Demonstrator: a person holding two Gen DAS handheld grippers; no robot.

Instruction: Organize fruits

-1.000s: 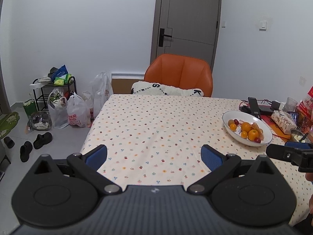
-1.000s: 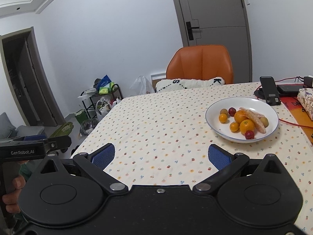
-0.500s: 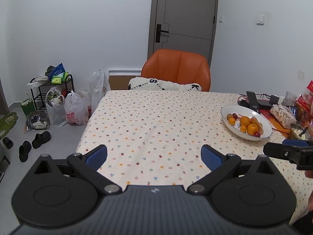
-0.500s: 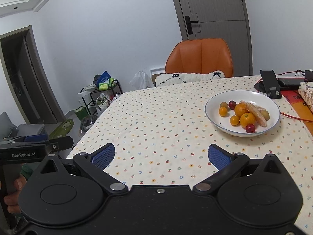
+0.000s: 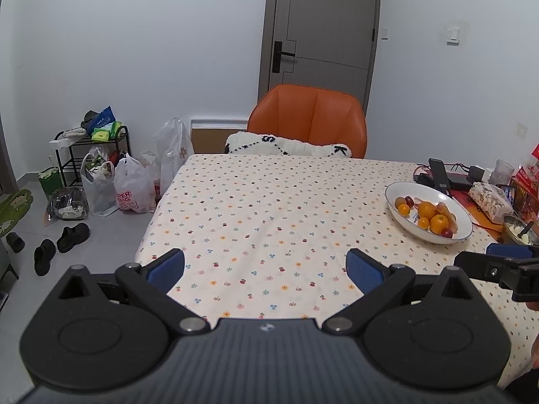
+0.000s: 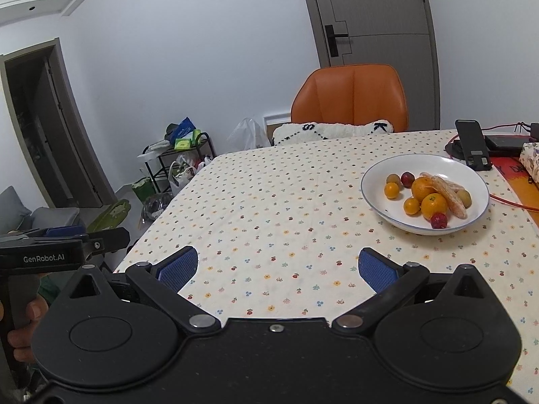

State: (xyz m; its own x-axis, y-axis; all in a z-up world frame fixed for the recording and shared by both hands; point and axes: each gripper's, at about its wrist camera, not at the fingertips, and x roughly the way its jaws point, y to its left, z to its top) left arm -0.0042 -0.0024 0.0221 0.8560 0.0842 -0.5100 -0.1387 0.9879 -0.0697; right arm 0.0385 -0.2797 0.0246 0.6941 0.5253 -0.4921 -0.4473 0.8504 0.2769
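A white bowl [image 6: 377,198] [image 5: 397,190] stands on the right part of the table and holds several fruits: oranges [image 6: 434,204] [image 5: 438,223], small yellow-orange fruits, red plums [image 6: 439,220] and a peeled segment [image 6: 449,197]. My right gripper [image 6: 275,267] hovers open over the near table edge, short of the bowl and to its left, with nothing between its blue pads. My left gripper [image 5: 265,266] is open too and empty, over the near edge further left. The right gripper's fingers [image 5: 498,262] show at the right edge of the left wrist view.
The table wears a flower-print cloth [image 5: 269,208]. An orange chair [image 5: 308,114] with a white cushion stands at the far side. A phone on a stand [image 6: 471,148], cables, a tissue pack [image 5: 490,197] and a small metal bowl [image 5: 517,230] crowd the right side. Bags, a rack and shoes are on the floor at left.
Both grippers have drifted back and a little higher over the near table edge, so the bowl looks slightly lower and farther. Both stay open and empty.
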